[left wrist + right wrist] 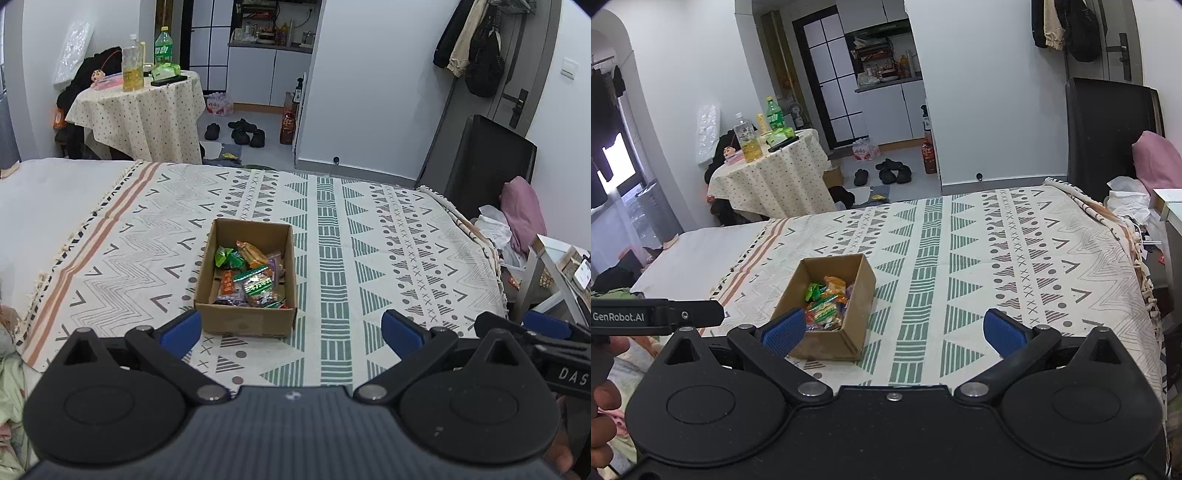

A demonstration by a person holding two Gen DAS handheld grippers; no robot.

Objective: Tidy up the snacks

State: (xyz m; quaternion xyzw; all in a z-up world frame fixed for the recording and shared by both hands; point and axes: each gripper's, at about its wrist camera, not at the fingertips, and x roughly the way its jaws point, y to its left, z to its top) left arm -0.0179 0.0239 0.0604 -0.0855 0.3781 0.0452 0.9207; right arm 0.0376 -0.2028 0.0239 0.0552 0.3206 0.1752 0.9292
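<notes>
An open cardboard box [218, 258] stands on the patterned cloth; it also shows in the right wrist view [866, 291]. Several wrapped snacks [251, 277] in green, orange and purple lie inside it, also seen in the right wrist view [827, 304]. My left gripper [291, 332] is open and empty, just short of the box's near wall, its left finger beside the box's near left corner. My right gripper [894, 330] is open and empty, to the right of the box, with its left finger in front of the box's near corner.
The patterned cloth [369, 258] covers a bed. A round table [140, 110] with bottles stands behind on the left. A black panel [487, 166] and a pink pillow [522, 210] are at the right. Shoes [240, 131] lie on the floor.
</notes>
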